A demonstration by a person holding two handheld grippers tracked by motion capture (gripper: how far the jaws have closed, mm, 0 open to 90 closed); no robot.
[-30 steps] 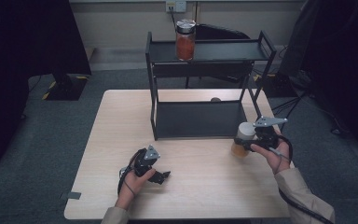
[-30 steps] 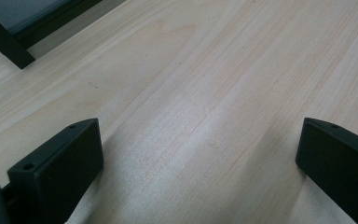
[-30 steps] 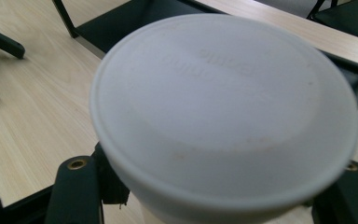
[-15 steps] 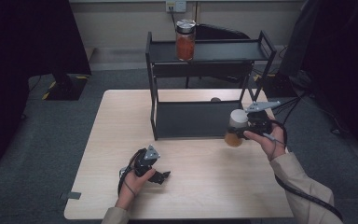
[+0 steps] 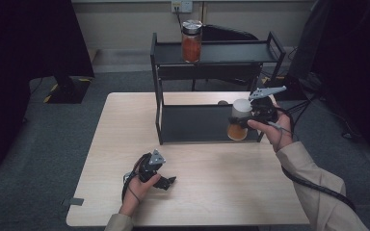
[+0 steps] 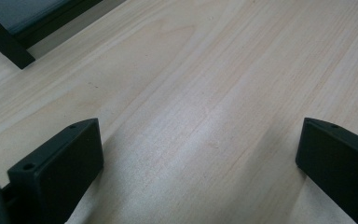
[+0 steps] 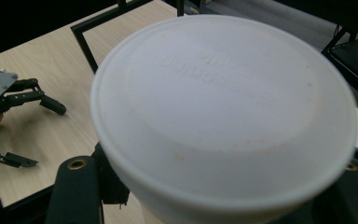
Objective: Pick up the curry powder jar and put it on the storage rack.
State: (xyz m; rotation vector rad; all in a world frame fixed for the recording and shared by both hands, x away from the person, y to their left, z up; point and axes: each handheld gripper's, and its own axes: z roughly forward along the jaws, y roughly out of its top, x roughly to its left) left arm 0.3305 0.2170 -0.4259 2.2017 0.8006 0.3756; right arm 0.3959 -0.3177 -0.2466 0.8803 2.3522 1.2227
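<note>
**Jar held upright in the right gripper's jaws**

Jar (image 5: pixel 239 122) with orange contents stands between the jaws of the right gripper (image 5: pixel 244 121), which clamp its sides just below the white lid (image 7: pixel 223 116). Its long axis runs vertically, lid uppermost. Raised lettering on the lid is too faint to read. Left gripper (image 5: pixel 166 181) rests on the table (image 5: pixel 125 120), jaws spread wide with bare wood between them.

You've got a light wood table (image 5: pixel 125 144) sitting on grey carpet (image 5: pixel 43 144), a black two-tier rack (image 5: pixel 212 53) at its far edge, a pale wall (image 5: pixel 125 14) with a power outlet (image 5: pixel 182 6) behind, and dark furniture (image 5: pixel 24 43) off to both sides.
</note>
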